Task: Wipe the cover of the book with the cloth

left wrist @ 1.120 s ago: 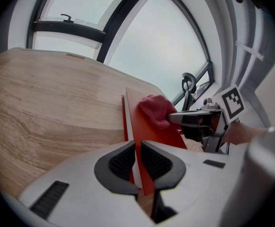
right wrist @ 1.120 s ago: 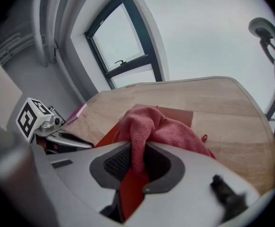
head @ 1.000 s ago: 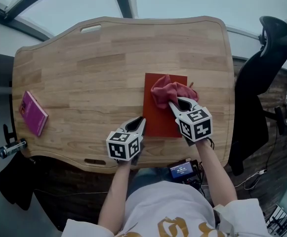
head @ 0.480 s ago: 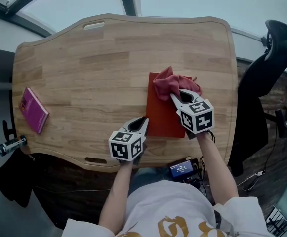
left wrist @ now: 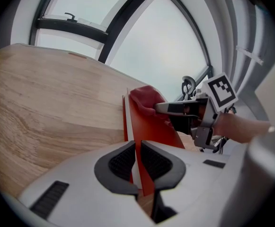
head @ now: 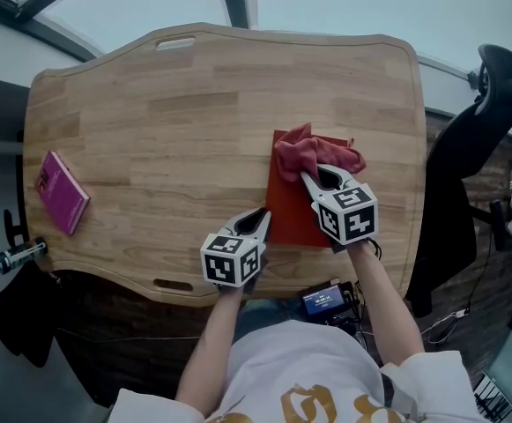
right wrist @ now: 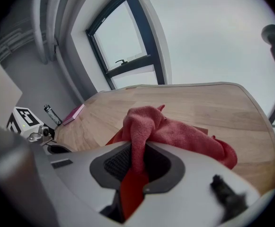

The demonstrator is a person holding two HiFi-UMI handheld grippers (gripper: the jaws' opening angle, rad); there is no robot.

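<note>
**Two hand-held grippers at a red book on a wooden counter**

Nearest the camera in the head view is the person point(head: 300, 368) in a white shirt, with both forearms reaching forward. A small device point(head: 323, 301) with a lit screen sits between them, just below the near edge of the counter point(head: 176, 130).

The left gripper point(head: 260, 218) is at the near left edge of the red book point(head: 291, 214). In the left gripper view its fingers point(left wrist: 120, 162) are clenched on that edge, with the red cover and the pale page block between the dark pads. The book lies flat on the right half of the counter, its long side running away from the person.

The right gripper point(head: 326, 179) is over the book, just right of the left one. In the right gripper view its fingers point(right wrist: 116, 163) grasp a fold of the red cloth point(right wrist: 175, 131), which rises between the pads and spills out beyond them. In the head view the bunched cloth rests on the far part of the cover and hangs slightly past its far right corner.

A pink book point(head: 62, 192) lies well apart at the left end of the counter, near its front edge. A black office chair point(head: 476, 139) stands off the right end. Beyond the far edge of the counter, which has a handle slot point(head: 176, 44) cut in it, a dark-framed window point(right wrist: 128, 46) shows pale light.
</note>
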